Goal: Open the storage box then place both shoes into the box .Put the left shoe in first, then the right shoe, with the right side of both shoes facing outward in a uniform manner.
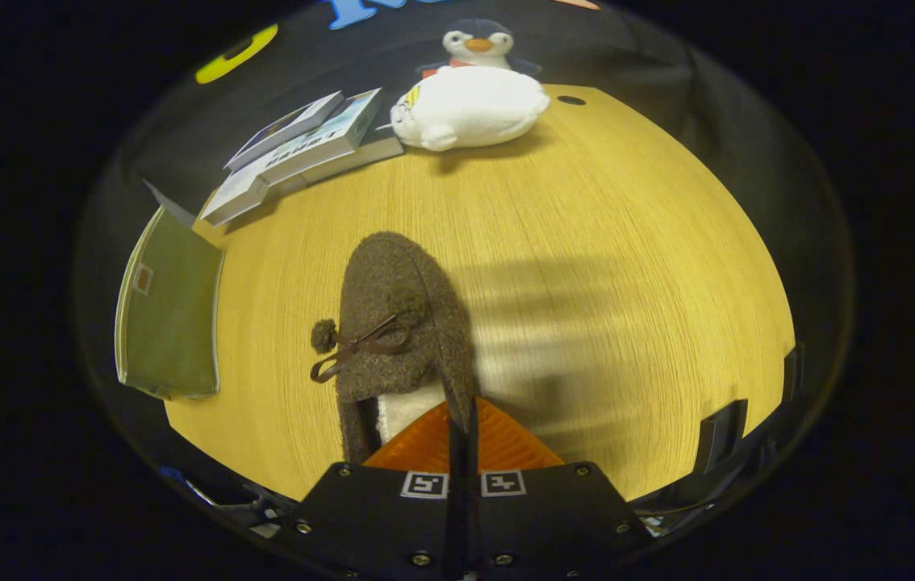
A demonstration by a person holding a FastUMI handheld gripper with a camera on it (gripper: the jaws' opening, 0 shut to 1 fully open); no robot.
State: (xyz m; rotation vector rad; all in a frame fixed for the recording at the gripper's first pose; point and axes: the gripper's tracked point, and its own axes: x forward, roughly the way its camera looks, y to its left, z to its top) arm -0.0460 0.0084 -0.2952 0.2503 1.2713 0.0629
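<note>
Gripper (462,420) with fingers pressed together on the brown shoe's (397,323) collar edge; we note books (308,149) and plush penguin (470,105) beyond on the table (627,242).

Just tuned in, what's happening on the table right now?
The gripper has its fingers closed on the right side wall of a brown fuzzy shoe, near its heel opening. The shoe points away across the wooden table. A green box sits off to the left, with stacked books and a plush penguin beyond.
</note>
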